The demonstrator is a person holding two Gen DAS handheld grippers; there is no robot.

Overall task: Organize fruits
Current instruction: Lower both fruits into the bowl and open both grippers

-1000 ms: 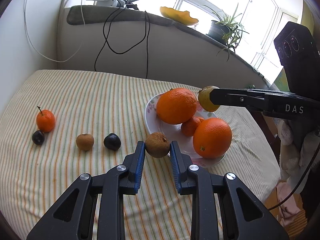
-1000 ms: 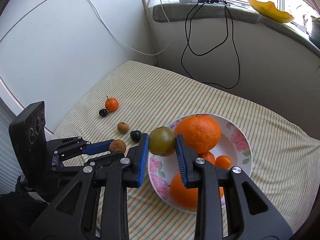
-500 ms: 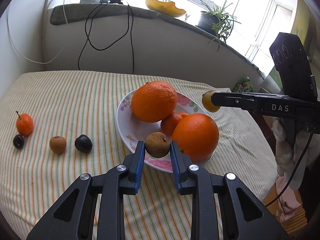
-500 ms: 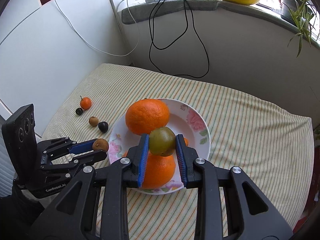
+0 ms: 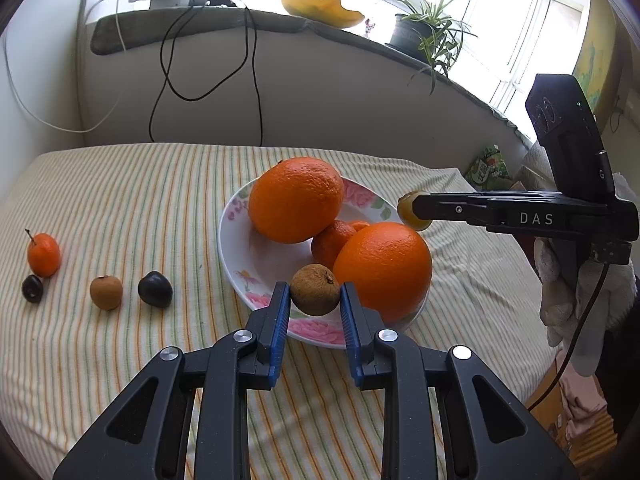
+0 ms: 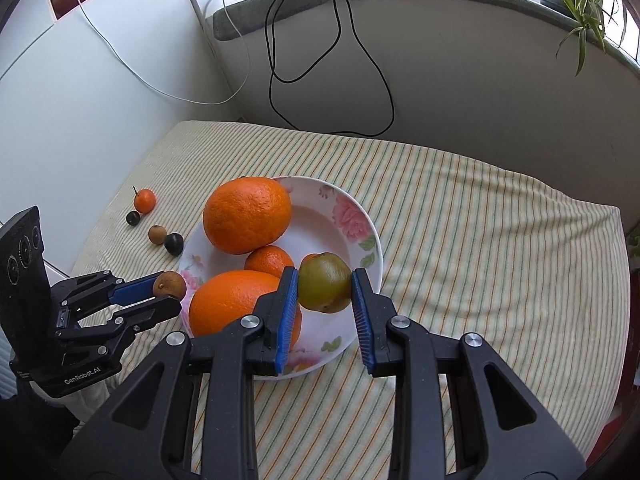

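My left gripper (image 5: pixel 315 296) is shut on a brown longan (image 5: pixel 315 294), held over the near rim of the floral plate (image 5: pixel 236 256). It also shows in the right wrist view (image 6: pixel 170 294) with the longan (image 6: pixel 169 285). My right gripper (image 6: pixel 325 290) is shut on a green-yellow fruit (image 6: pixel 325 287) above the plate's right side (image 6: pixel 360 216); it shows in the left wrist view (image 5: pixel 416 212). The plate holds two big oranges (image 5: pixel 296 199) (image 5: pixel 382 266) and small tangerines (image 5: pixel 332 238).
On the striped cloth left of the plate lie a small tangerine with a stem (image 5: pixel 43 254), a dark plum (image 5: pixel 32 288), a second longan (image 5: pixel 106 292) and another dark plum (image 5: pixel 155 289). Cables (image 5: pixel 208 80) hang down the back wall. The table drops off at right.
Both grippers have moved with their fruits: the left one came in over the plate's near rim, and the right one shifted towards the plate's right side.
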